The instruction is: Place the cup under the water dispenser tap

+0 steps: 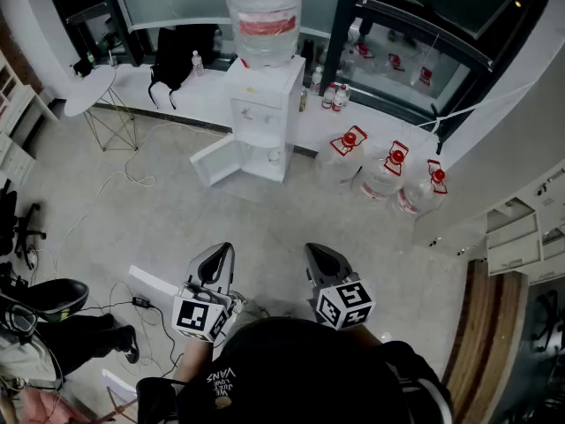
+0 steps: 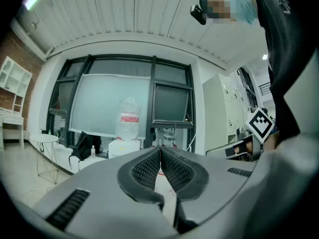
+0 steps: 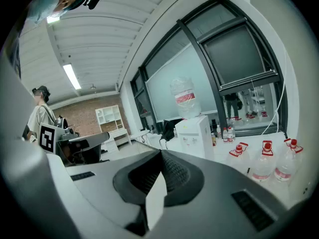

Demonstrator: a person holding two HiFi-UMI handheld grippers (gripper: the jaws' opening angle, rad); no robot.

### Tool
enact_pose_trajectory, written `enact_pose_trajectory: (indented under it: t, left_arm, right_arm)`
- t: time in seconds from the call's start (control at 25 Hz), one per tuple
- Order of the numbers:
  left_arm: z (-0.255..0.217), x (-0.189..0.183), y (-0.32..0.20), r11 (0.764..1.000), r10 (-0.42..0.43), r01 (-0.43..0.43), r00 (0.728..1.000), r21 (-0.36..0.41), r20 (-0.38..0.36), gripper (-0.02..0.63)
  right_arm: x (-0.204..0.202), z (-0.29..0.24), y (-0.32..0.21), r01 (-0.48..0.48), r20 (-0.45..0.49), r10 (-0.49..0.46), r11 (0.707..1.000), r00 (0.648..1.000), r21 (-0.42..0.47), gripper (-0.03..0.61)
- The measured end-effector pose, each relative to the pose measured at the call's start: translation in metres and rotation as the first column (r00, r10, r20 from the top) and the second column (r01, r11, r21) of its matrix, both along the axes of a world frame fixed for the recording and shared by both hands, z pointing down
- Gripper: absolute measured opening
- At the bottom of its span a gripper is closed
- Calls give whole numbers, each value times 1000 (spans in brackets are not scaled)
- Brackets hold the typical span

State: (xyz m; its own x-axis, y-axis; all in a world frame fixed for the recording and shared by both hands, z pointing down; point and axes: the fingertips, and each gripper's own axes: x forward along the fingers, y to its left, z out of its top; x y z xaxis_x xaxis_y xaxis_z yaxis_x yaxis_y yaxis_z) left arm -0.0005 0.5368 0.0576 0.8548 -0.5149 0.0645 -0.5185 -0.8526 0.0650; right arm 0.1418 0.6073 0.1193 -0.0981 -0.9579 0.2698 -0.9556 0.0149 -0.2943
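The white water dispenser [image 1: 263, 104] stands against the far window wall with a clear bottle [image 1: 265, 11] on top; its lower cabinet door [image 1: 212, 162] hangs open. A small pale object [image 1: 275, 155] sits inside that cabinet; I cannot tell whether it is the cup. My left gripper [image 1: 225, 250] and right gripper [image 1: 313, 250] are held side by side low in the head view, well short of the dispenser. The left gripper [image 2: 160, 148] has its jaws together with nothing between them. The right gripper [image 3: 160, 153] is shut and empty too. Both gripper views show the dispenser [image 2: 124, 146] [image 3: 194, 133] straight ahead.
Three large water jugs with red caps [image 1: 384, 170] stand on the floor right of the dispenser. A round white side table [image 1: 88, 91] and a black bag [image 1: 177, 56] are at the left. Cables [image 1: 132, 179] and an office chair [image 1: 44, 299] lie near left.
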Motion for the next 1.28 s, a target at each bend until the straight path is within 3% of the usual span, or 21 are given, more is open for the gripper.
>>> enact_pose_trajectory:
  t: [0.12,0.36,0.56,0.76,1.28]
  left_arm:
    - [8,-4,10,999,-1,3,998,-39,64,20]
    - [11,1,12,999,10,-8,998,-36,60,20]
    - [16,0,-5,999,28,-25,998,-45,65,20]
    - [24,-3,-52,996,88,-88,996,-27,2,20]
    - [17,-42,-212,959,282,-281,959,-37,16,20]
  right_arm:
    - [-2,-4,8,-7,8,7,1000,1000,-4,41]
    - [3,-9,8,-19,11,19,999,1000,31,43]
    - [3,-9,-4,-34,-46,35,999,998,26,44]
    - [-7,-5,-43,-85,-49,86,996,995,29,44]
    - [-55,-20,-192,-271,-57,272,962,961,25,44]
